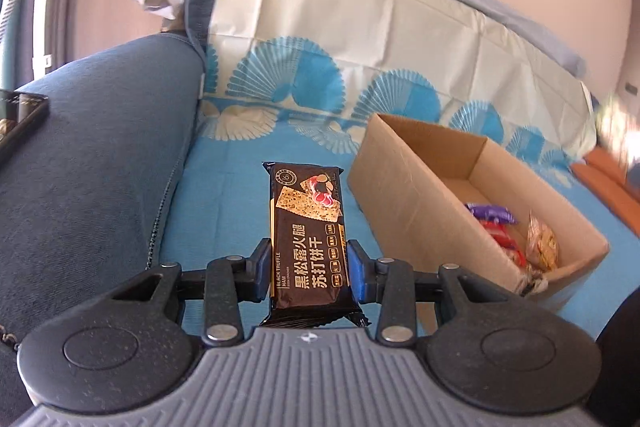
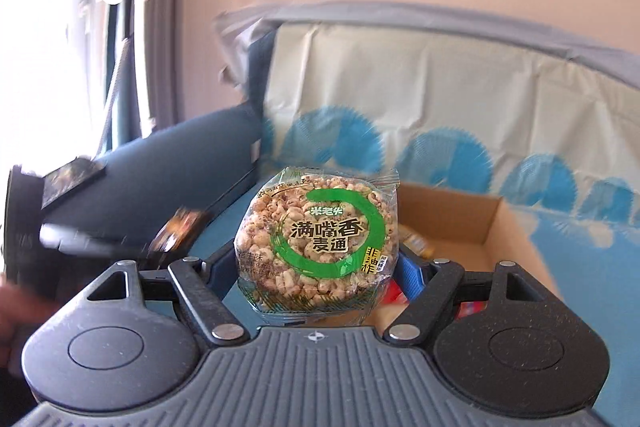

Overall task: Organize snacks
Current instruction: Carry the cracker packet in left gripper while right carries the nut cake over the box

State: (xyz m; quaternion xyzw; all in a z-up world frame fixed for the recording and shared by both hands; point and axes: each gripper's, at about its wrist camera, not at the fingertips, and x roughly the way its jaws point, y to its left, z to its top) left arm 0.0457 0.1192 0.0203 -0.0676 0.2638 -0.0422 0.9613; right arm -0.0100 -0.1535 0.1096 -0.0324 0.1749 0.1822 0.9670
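Observation:
My left gripper (image 1: 310, 273) is shut on a dark brown black-truffle cracker pack (image 1: 306, 227), held lengthwise above the blue cover, left of the cardboard box (image 1: 404, 199). The box holds a purple packet (image 1: 490, 213), red packets (image 1: 500, 241) and a clear grain snack (image 1: 540, 245). My right gripper (image 2: 316, 263) is shut on a round puffed-grain cake in clear wrap with a green ring (image 2: 318, 241), held above the box's (image 2: 516, 227) near left side. The left gripper with its cracker pack (image 2: 180, 227) shows blurred at the left of the right wrist view.
The box stands on a sofa seat under a blue fan-patterned cover (image 1: 224, 187). A dark blue armrest (image 1: 92, 155) carries a black phone (image 1: 20, 119) at the left. The white-and-blue draped backrest (image 1: 360, 27) rises behind. An orange cushion (image 1: 608, 183) lies at the right.

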